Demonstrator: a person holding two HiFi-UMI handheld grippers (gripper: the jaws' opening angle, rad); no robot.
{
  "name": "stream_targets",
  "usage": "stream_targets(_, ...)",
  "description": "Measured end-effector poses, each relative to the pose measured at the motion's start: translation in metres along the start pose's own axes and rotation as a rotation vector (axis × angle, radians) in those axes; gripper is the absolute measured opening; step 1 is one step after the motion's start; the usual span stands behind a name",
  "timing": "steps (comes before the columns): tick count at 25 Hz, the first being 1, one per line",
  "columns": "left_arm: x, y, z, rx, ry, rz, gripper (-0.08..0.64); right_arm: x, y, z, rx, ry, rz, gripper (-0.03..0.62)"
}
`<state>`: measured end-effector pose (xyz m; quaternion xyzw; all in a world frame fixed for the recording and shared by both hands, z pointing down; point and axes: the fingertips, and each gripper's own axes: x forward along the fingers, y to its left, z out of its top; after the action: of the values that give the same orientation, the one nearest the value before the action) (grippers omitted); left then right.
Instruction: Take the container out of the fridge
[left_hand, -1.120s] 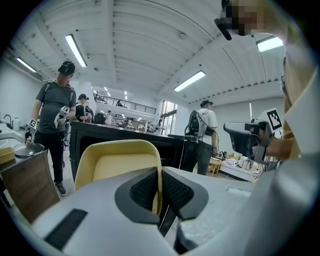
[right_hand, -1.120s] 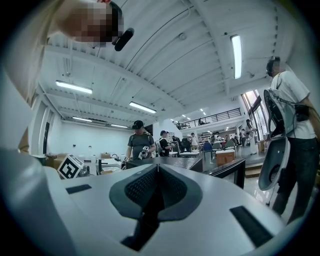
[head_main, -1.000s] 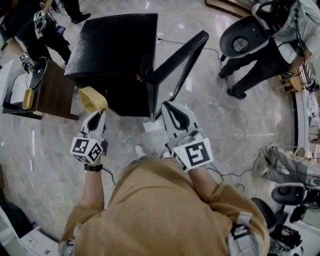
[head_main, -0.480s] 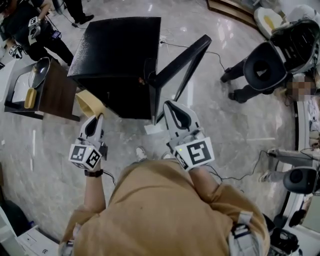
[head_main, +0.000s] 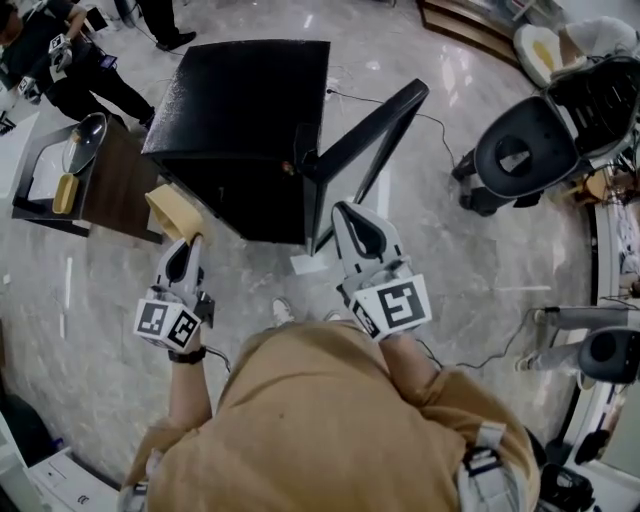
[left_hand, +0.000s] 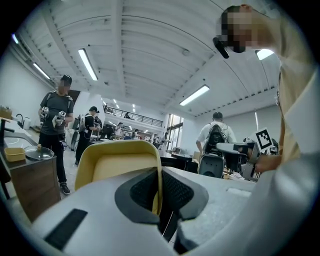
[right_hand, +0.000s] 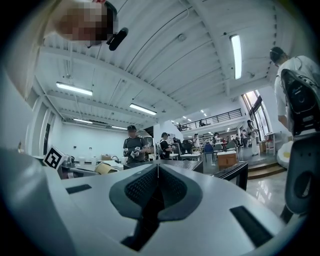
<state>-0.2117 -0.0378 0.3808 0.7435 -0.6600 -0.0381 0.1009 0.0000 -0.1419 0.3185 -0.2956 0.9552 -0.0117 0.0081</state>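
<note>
A pale yellow container (head_main: 172, 213) hangs in the air left of the small black fridge (head_main: 240, 100), outside it. My left gripper (head_main: 187, 244) is shut on the container's rim; in the left gripper view the container (left_hand: 117, 162) fills the space just past the jaws, with its wall pinched between the dark pads (left_hand: 142, 189). The fridge door (head_main: 365, 135) stands open to the right. My right gripper (head_main: 352, 218) is shut with nothing in it, in front of the fridge beside the door's lower edge. In the right gripper view its jaws (right_hand: 158, 172) meet tip to tip.
A low brown table (head_main: 105, 185) with a pan and a yellow tray stands left of the fridge. People stand at the top left (head_main: 60, 60). Office chairs (head_main: 520, 150) sit to the right, and cables run over the marble floor.
My left gripper has carried the yellow container to the left, away from the fridge front and toward the brown table. The right gripper has stayed where it was.
</note>
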Motion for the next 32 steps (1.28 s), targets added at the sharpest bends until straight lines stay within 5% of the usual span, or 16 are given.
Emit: stream_targets(32,-0.039,0.0,0.021,-0.017,-0.094,0.063,0.011,-0.005,-0.013,-0.004,0.018,0.008,-0.025,0.003)
